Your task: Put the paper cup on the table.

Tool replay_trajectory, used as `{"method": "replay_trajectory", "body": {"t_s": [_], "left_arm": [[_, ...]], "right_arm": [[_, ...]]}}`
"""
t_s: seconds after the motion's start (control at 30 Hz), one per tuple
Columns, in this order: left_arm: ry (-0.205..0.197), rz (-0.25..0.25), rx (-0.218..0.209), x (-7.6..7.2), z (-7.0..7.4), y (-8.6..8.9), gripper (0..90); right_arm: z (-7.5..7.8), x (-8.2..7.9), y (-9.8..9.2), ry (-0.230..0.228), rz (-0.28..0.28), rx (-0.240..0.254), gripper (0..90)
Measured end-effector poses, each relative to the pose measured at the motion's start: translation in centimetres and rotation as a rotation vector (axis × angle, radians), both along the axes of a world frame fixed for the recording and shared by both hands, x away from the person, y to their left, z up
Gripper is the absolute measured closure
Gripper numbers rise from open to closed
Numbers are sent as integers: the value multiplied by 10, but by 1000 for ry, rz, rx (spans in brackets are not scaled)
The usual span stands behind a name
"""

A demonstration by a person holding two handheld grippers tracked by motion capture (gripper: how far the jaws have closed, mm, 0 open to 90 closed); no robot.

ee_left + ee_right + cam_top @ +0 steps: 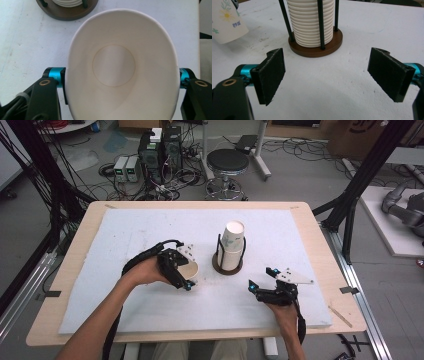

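Note:
A single white paper cup (192,269) is held tilted just above the white foam board, with my left gripper (183,276) shut on its sides. In the left gripper view the cup's (120,67) mouth faces the camera, squeezed into an oval between the jaws, and it is empty. A stack of paper cups (231,245) stands in a black-rod holder on a round brown base (218,266) at the board's middle. My right gripper (260,279) stands open to the right of the holder. Its jaws (327,75) are spread wide toward the stack (310,22) with nothing between them, and the held cup (227,20) shows a flower print.
The white foam board (125,235) covers most of the wooden table (75,250). A thin wooden stick (340,315) lies at the table's right front corner. Beyond the far edge are a black stool (227,162) and electronics boxes (160,150) with cables.

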State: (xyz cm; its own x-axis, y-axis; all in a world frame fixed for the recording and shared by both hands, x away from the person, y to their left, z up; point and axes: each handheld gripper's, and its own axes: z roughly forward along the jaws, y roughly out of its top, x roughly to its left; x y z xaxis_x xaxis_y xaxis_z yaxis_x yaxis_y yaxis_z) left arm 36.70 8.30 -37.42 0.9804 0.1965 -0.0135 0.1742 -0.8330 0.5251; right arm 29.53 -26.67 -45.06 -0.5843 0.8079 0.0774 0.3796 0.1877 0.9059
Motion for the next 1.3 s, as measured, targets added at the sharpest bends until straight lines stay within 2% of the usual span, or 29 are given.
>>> {"method": "replay_trajectory", "body": {"t_s": [0.13,0.3,0.63,0.87,1.13,1.3], "left_arm": [[5,1,26,2,-2,-7,331],[-4,7,88,2,-5,-15,331],[-3,-4,151,3,-13,-22,331],[-4,-5,151,4,-16,-29,329],[-4,5,143,4,-17,-29,305],[-3,23,104,4,-22,-26,246]], "right_arm": [[0,0,0,-2,1,0,149],[0,0,0,-1,1,1,149],[0,0,-1,0,4,3,149],[0,0,-1,-3,0,4,149],[0,0,-1,0,0,6,149],[0,0,-1,-5,2,8,149]]}}
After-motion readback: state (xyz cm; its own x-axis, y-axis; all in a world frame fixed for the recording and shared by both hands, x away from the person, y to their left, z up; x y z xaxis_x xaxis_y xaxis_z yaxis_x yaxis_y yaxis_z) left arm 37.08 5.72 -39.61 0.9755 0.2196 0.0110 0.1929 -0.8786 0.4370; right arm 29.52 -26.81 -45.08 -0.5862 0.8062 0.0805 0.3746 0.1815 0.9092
